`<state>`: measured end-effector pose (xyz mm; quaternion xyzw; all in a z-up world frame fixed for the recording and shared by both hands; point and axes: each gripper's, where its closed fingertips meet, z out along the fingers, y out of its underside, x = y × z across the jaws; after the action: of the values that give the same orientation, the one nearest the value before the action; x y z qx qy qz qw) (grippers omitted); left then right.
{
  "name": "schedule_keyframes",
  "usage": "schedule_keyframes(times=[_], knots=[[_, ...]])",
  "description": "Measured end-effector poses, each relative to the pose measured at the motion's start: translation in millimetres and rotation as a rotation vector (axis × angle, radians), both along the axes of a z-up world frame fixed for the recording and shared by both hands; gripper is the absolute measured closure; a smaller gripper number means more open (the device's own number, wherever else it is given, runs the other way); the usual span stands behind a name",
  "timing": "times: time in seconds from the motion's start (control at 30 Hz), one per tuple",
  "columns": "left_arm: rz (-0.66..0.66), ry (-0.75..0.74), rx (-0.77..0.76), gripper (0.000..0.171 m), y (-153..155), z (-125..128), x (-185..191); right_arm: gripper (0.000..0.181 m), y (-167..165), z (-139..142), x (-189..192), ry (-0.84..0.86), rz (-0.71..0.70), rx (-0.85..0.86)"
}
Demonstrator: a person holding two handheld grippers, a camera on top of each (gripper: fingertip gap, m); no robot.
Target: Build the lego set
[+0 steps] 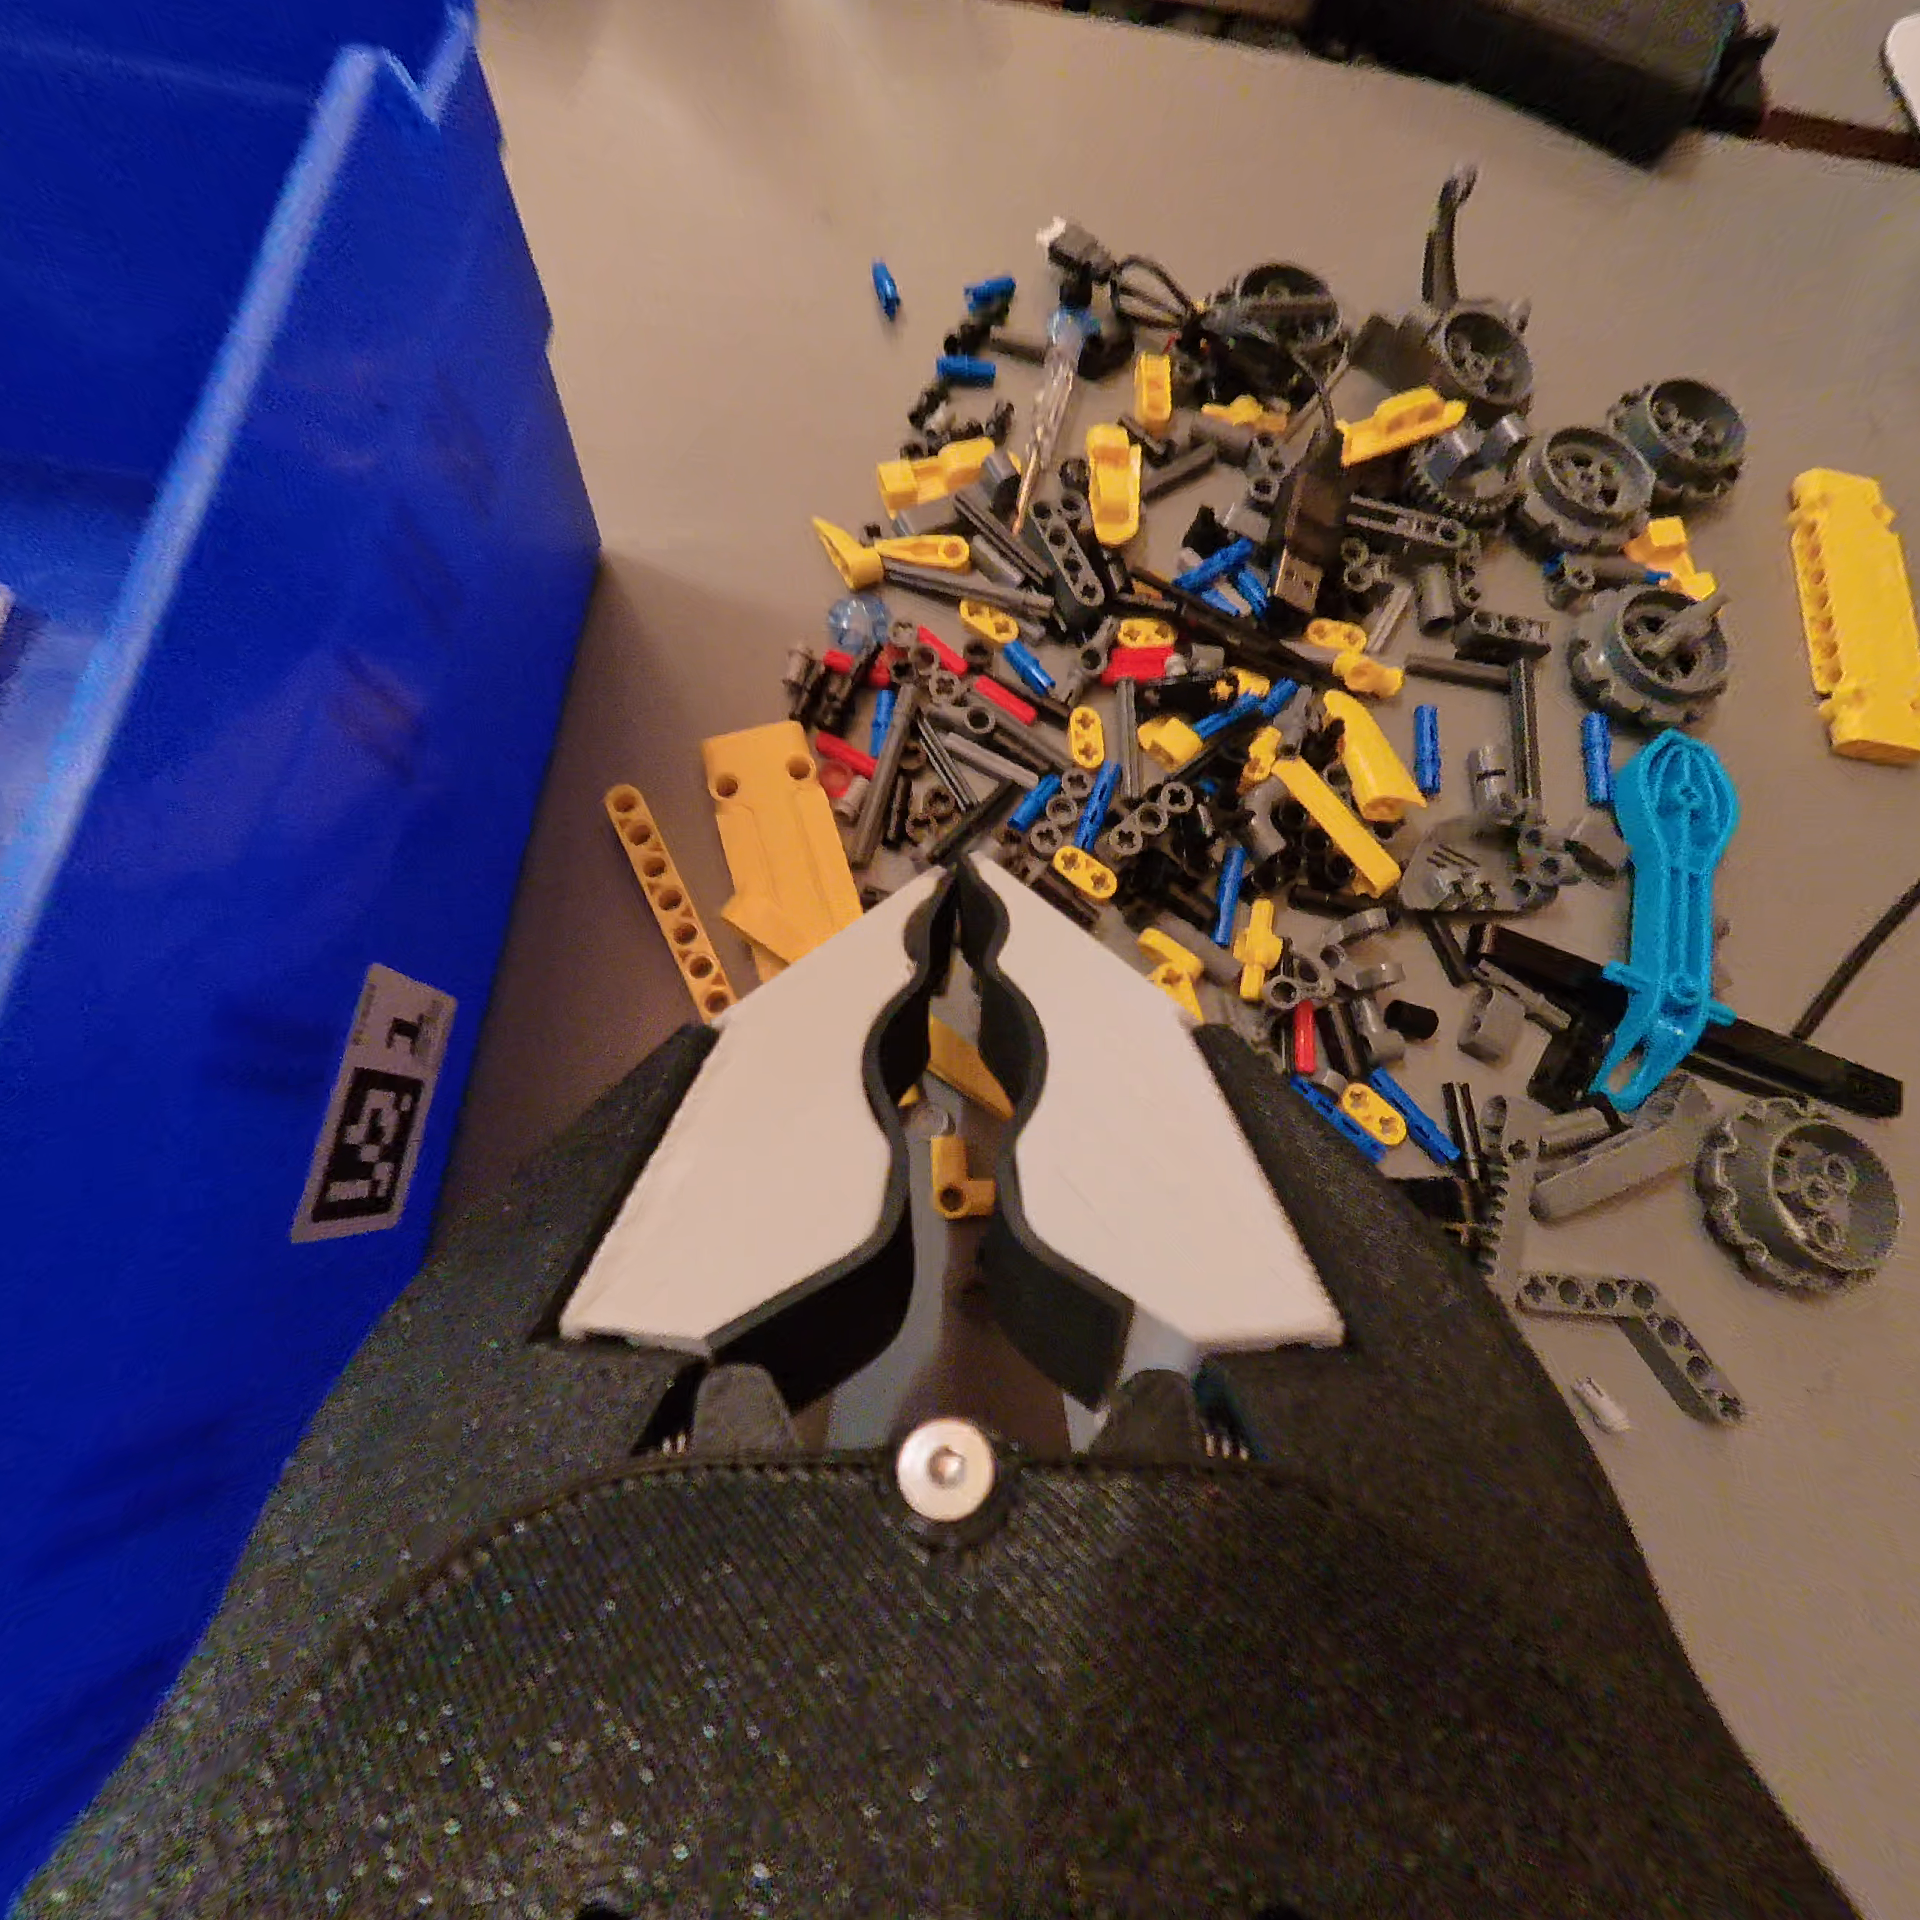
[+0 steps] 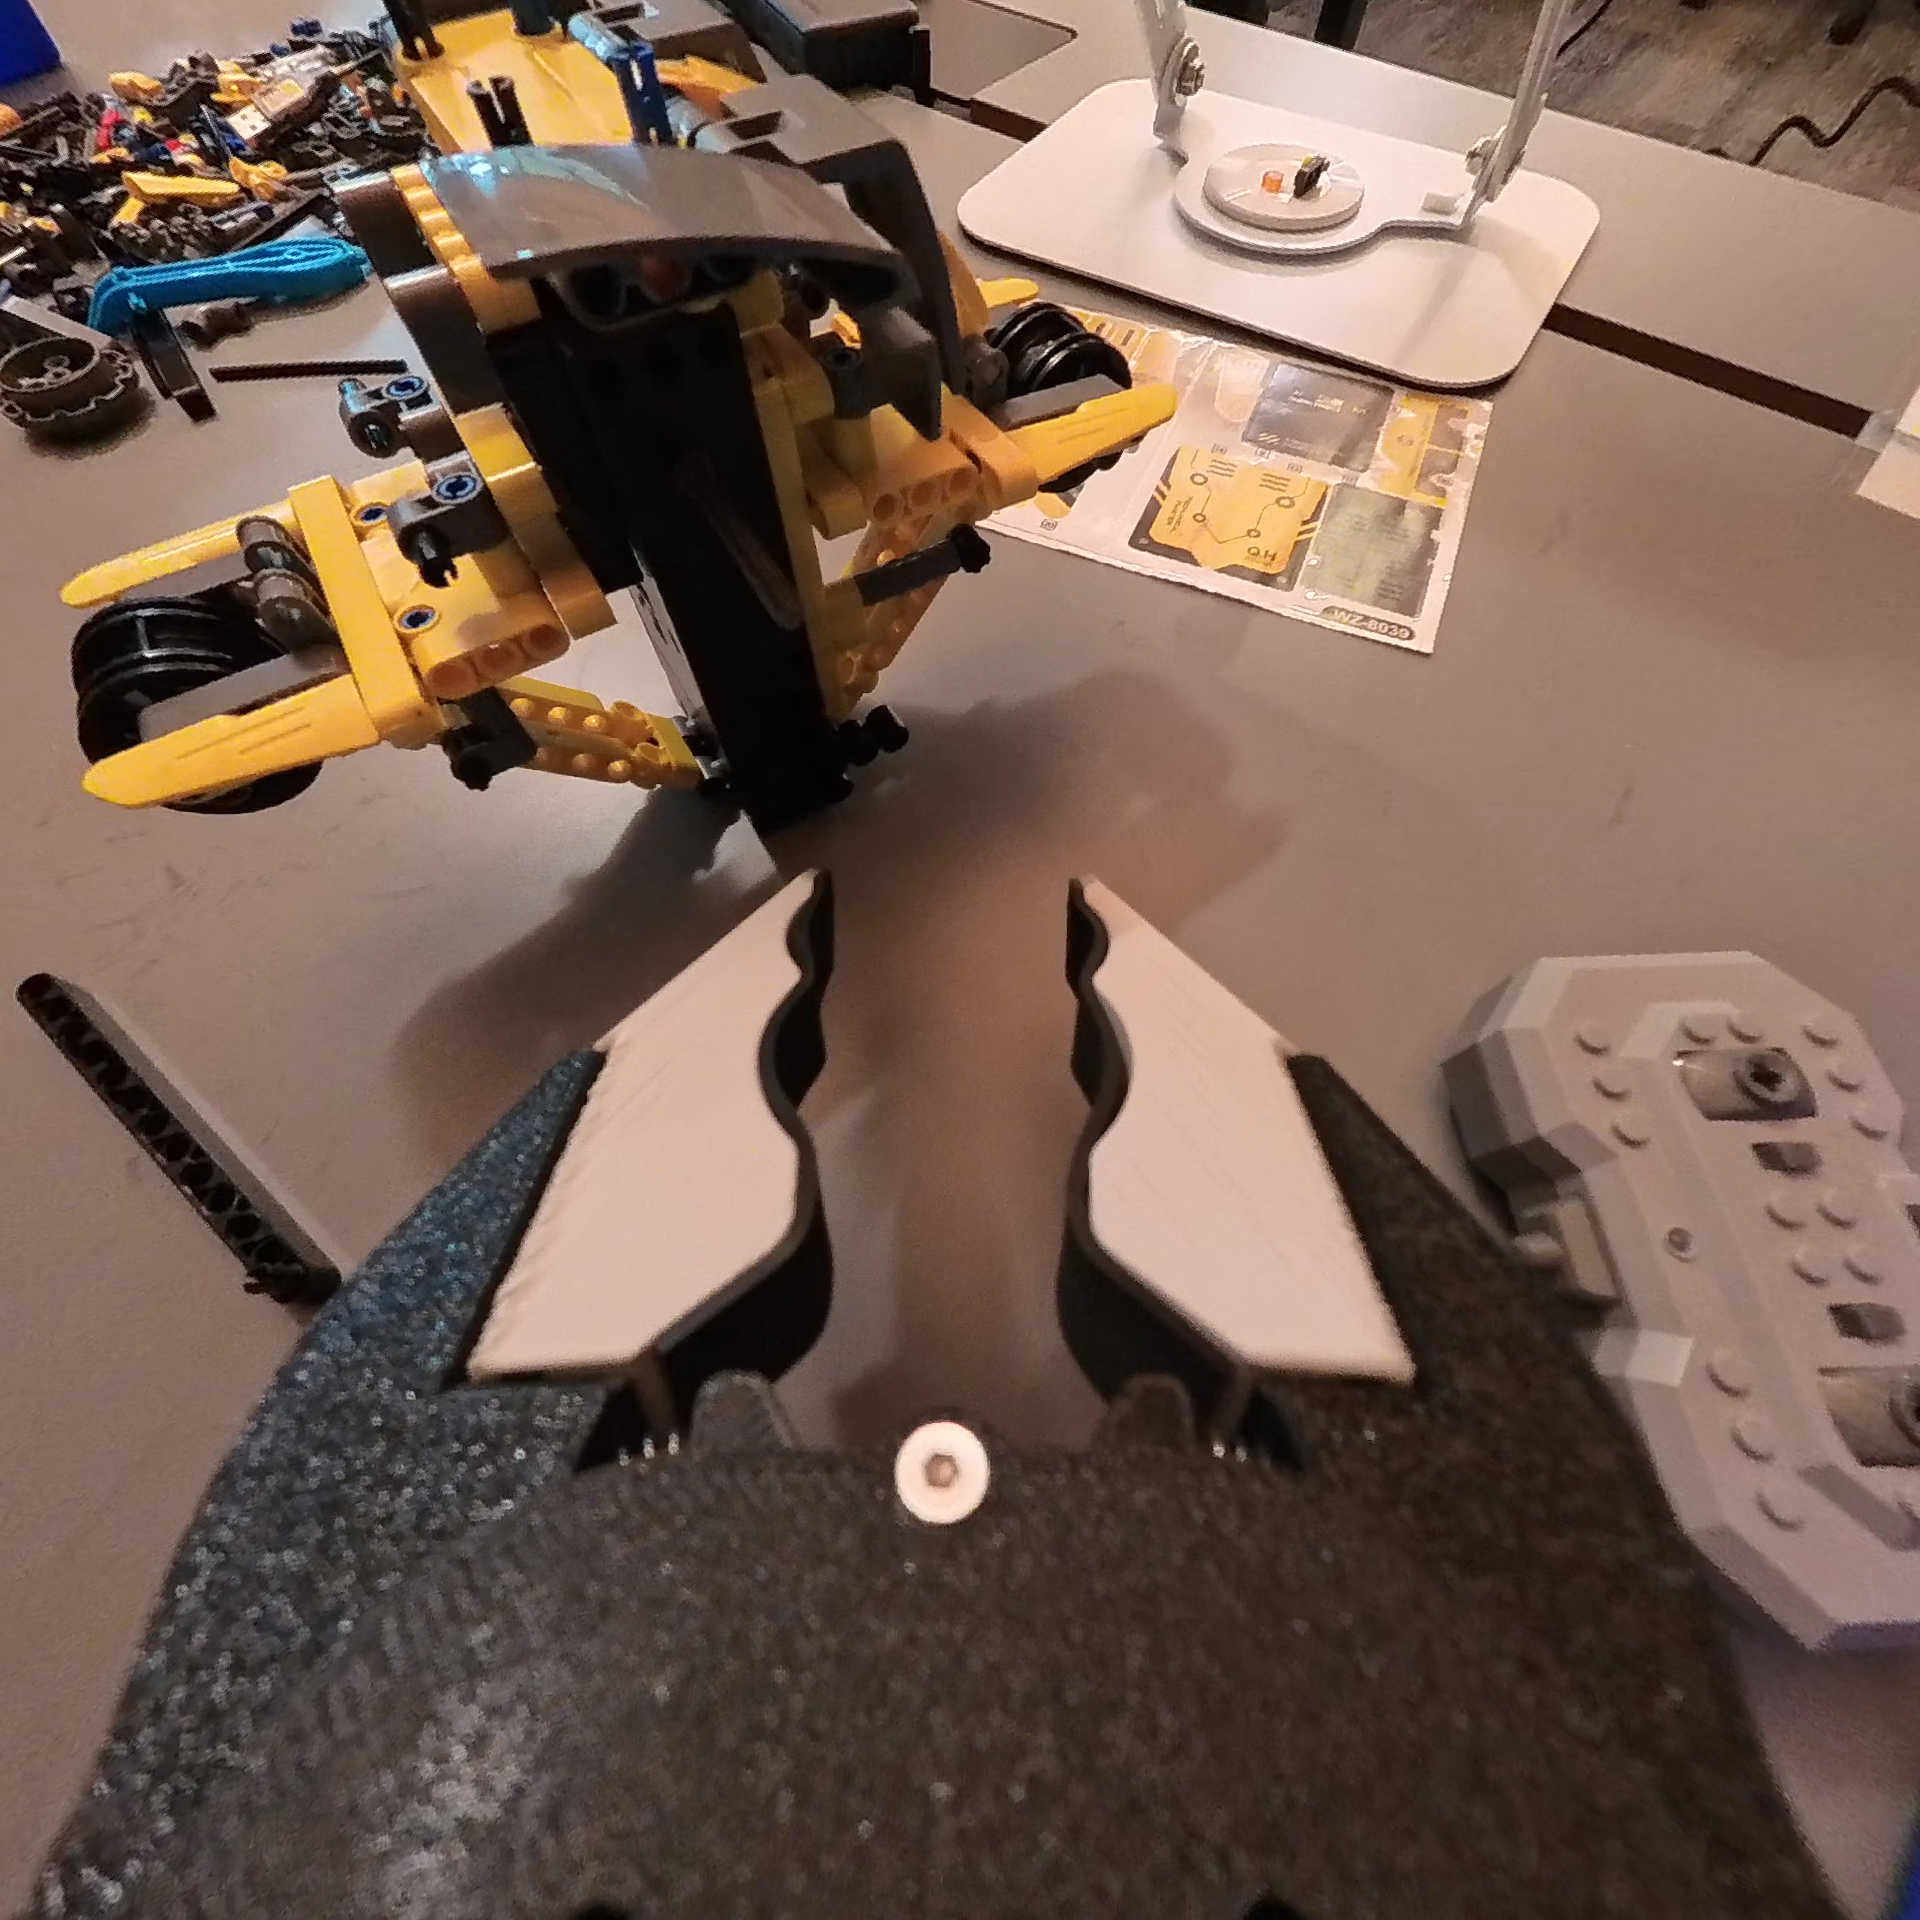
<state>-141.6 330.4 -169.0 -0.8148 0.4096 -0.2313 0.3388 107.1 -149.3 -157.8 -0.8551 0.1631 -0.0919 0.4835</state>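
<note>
In the left wrist view my left gripper point(image 1: 956, 873) is shut, its tips meeting over the near edge of a pile of small building pieces point(image 1: 1195, 675) in yellow, black, blue, red and grey. I see nothing held between its fingers point(image 1: 790, 1101). A yellow panel point(image 1: 774, 831) and a yellow holed beam point(image 1: 670, 899) lie just left of the tips. In the right wrist view my right gripper point(image 2: 945, 899) is open and empty above the grey table point(image 2: 1351, 790). A partly built yellow and black model point(image 2: 623, 468) stands just beyond its tips.
A blue bin point(image 1: 260, 623) with a tag stands left of the pile. Grey wheels point(image 1: 1797, 1190), a turquoise piece point(image 1: 1673, 904) and a yellow block point(image 1: 1860, 613) lie at right. A black beam point(image 2: 166, 1132), a grey studded unit point(image 2: 1745, 1278), a sticker sheet point(image 2: 1268, 488) and a white stand base point(image 2: 1288, 229) surround the model. About 55 centimetres separates my left fingertips from my right. To reach the turquoise piece point(image 1: 1673, 904) in a straight line is about 15 centimetres for my left fingers, about 35 centimetres for my right.
</note>
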Motion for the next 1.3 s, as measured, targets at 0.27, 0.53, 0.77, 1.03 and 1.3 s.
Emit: schedule_keyframes(times=[0.27,0.53,0.77,1.03,1.3], knots=[[0.042,0.111,0.008,0.171,5,-21,-5,0.137,1,-2,-1,0.0,0.004,-0.012],[0.074,0.096,0.003,0.171,9,-22,-4,0.137,1,-3,-1,-0.009,0.005,-0.022],[0.073,0.084,-0.002,0.162,11,-22,-2,0.137,1,-4,-1,-0.014,0.005,-0.032],[0.027,0.099,0.006,0.171,6,-23,2,0.137,2,-5,-1,-0.023,0.004,-0.041],[0.057,0.044,0.014,0.171,11,-14,0,0.137,2,-5,-1,-0.027,0.003,-0.044]])
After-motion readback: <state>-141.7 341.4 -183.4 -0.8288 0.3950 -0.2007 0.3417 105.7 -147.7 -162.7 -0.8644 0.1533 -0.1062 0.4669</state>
